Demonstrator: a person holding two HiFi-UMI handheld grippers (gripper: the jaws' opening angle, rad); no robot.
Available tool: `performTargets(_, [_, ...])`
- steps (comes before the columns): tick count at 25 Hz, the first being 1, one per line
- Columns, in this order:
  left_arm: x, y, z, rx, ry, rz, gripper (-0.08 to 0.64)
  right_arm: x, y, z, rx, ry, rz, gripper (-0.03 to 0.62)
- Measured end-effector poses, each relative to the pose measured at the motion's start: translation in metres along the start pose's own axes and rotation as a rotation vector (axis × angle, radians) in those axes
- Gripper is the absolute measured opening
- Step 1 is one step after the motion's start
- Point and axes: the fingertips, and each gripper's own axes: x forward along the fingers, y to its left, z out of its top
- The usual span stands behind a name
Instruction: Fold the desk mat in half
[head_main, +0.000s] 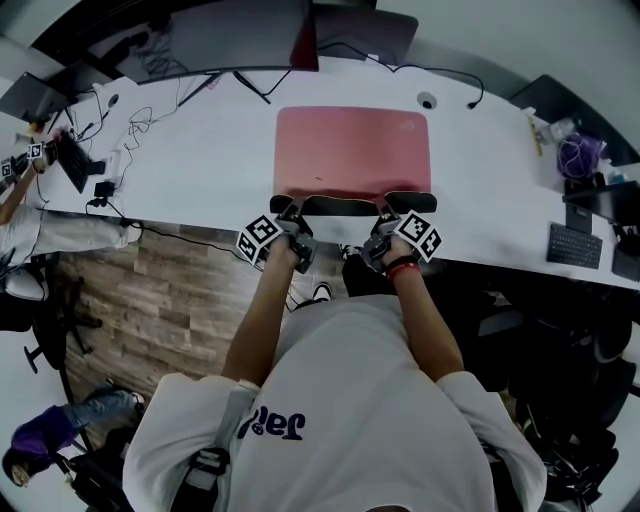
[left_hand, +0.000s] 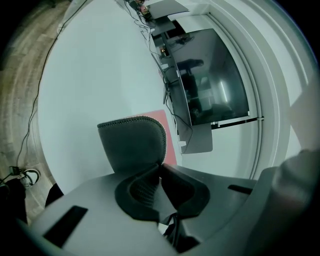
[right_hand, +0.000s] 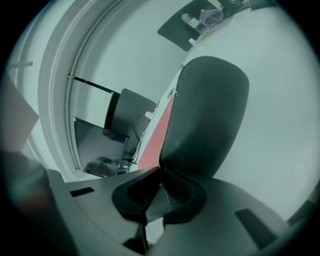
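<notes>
**Head view.** The mat (head_main: 352, 150), pink on top and dark beneath, was seen lying at the middle of the desk (head_main: 200, 150), reaching to the desk's near edge. Its near edge was raised and curled back, so the dark underside showed. The left gripper (head_main: 292, 213) was set at the mat's near left corner and the right gripper (head_main: 386, 211) at its near right corner, roughly level with each other.

**Left gripper view.** The left gripper (left_hand: 160, 167) was found pressed together on the mat's corner. A dark flap stood up past the jaws, with a strip of pink face beside it. A monitor (left_hand: 210, 75) was noted towards the desk's far edge, beyond the mat.

**Right gripper view.** The right gripper (right_hand: 161, 175) was found pinching the other corner in the same way. The flap looked taller here, but whether more mat was raised could not be told.

**Step judged.** The near edge was to be carried over to the far edge.
- Both corners would best be lifted together and moved at one pace, so that the crease fell square across the middle.
- A slight outward pull would be needed, since the soft sheet was likely to sag between the grips.
- Neither pinch should be eased until near corners were laid on far corners.
- The monitor was to be kept clear of.
</notes>
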Motion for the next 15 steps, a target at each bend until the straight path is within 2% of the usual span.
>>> performTargets(15, [0.028,-0.008,0.021,-0.015,-0.01,0.019,0.031,0.033,0.012,0.021,-0.029,0.008,-0.006,0.041])
